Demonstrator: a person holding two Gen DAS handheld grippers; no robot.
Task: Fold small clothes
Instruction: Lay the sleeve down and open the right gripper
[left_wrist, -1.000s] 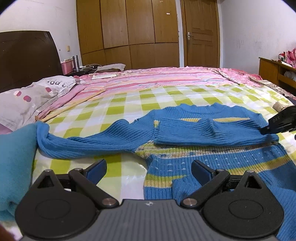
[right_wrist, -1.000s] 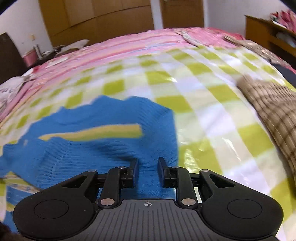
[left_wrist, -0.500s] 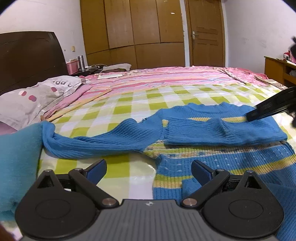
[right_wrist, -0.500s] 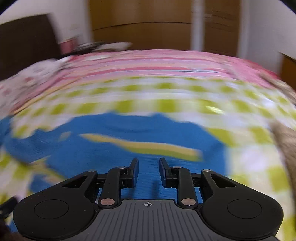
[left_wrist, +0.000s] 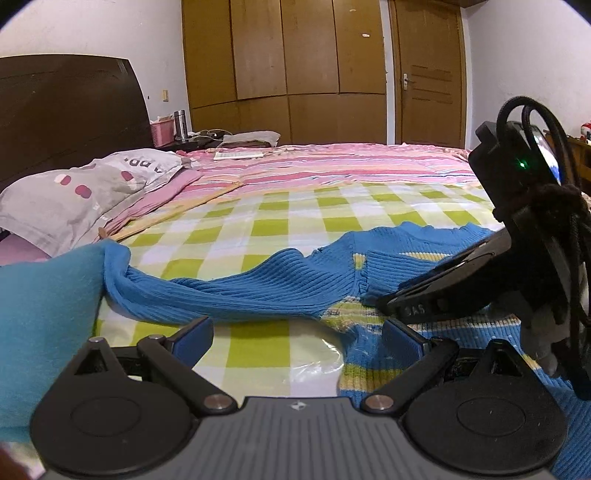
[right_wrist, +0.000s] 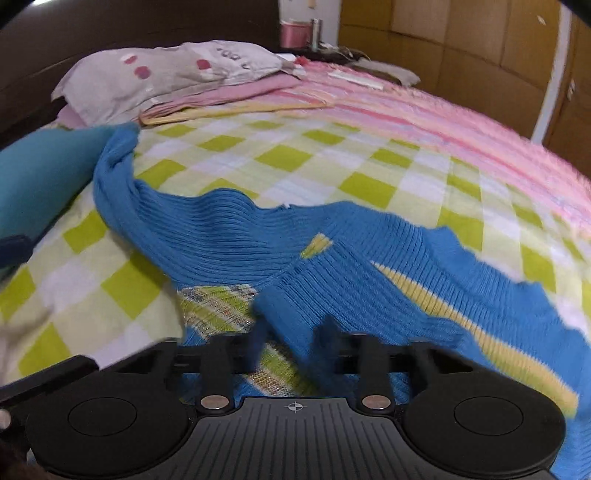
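Bedroom with wooden wardrobe (left_wrist: 284, 66) and dark headboard (left_wrist: 70, 110); a bed covered by a green-checked sheet (left_wrist: 273, 225) and a pink striped blanket (left_wrist: 332, 166), grey pillow (left_wrist: 85, 195) at left. A blue knit sweater (left_wrist: 258, 288) lies flat on the sheet, one sleeve stretched toward a teal cloth (left_wrist: 44, 332), the other folded across the chest. Left claw (left_wrist: 297, 332): jaws wide apart, empty, low over the sweater's edge. Right claw (right_wrist: 291, 343): jaws narrow and closing, blurred, over the folded sleeve's cuff; contact cannot be told.
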